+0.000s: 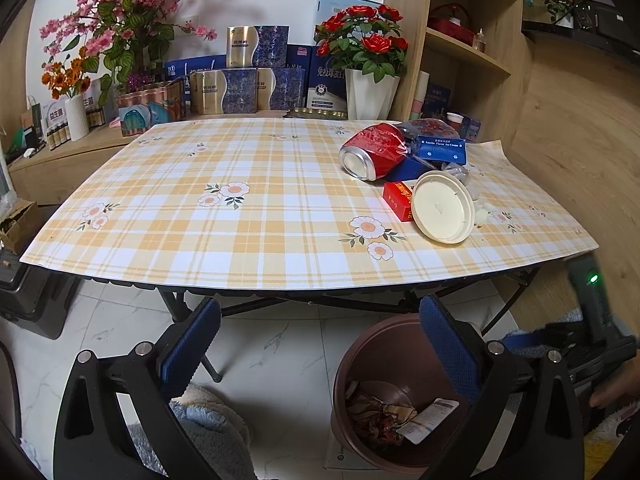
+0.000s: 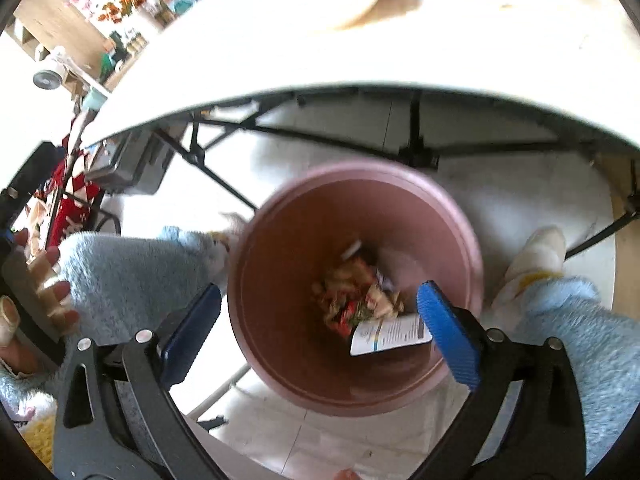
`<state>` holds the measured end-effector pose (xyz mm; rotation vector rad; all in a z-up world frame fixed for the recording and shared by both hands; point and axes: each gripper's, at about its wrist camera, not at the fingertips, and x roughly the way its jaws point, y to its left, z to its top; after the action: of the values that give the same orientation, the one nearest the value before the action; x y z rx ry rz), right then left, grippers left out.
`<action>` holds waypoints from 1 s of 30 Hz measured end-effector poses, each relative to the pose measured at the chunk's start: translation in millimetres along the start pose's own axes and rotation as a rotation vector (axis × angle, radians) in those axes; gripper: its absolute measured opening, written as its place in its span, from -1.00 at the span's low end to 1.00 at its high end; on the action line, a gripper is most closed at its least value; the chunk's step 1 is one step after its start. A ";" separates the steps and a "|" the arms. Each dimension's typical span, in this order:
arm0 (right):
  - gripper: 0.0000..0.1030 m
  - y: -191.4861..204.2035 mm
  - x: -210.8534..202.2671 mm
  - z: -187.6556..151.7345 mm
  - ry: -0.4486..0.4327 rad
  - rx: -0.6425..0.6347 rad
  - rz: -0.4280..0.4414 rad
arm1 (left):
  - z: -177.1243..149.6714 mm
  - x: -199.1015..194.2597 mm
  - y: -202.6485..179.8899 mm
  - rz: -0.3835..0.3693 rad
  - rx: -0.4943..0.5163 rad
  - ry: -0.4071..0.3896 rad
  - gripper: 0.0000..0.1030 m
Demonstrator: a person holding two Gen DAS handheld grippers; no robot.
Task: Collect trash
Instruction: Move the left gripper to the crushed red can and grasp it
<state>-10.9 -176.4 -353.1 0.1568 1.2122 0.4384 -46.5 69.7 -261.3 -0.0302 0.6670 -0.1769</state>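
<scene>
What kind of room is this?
Likely a home living or dining room: a folding table with a plaid floral tablecloth, potted artificial roses beside wooden shelves, and a brown trash bin on the tiled floor.

The counter (image 1: pixel 280 216) wears a smooth checked cover with a slight sheen. The can (image 1: pixel 374 152) is glossy red metal, the lid (image 1: pixel 442 208) matt cream plastic. The bin (image 2: pixel 360 208) is smooth brown plastic holding crumpled paper wrappers (image 2: pixel 356 300). The shelf (image 1: pixel 464 46) is matt wood, the floor (image 1: pixel 280 344) glossy marble-look tile.
</scene>
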 end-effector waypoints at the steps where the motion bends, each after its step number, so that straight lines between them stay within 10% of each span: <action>1: 0.89 0.3 -3.9 1.4 -0.026 -0.004 -0.006 | 0.4 -0.3 -0.2 0.001 0.000 -0.001 0.89; 17: 0.89 -10.3 -60.8 30.0 -0.276 -0.043 -0.200 | 25.5 6.9 -0.6 0.036 0.026 -0.019 0.89; 30: 0.89 -42.3 -101.8 59.0 -0.336 0.032 -0.172 | 85.0 29.3 -2.1 0.003 -0.003 0.001 0.89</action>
<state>25.7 -249.5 -258.4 0.1451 0.8937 0.2306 28.3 60.1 -212.2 -0.0315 0.6683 -0.1729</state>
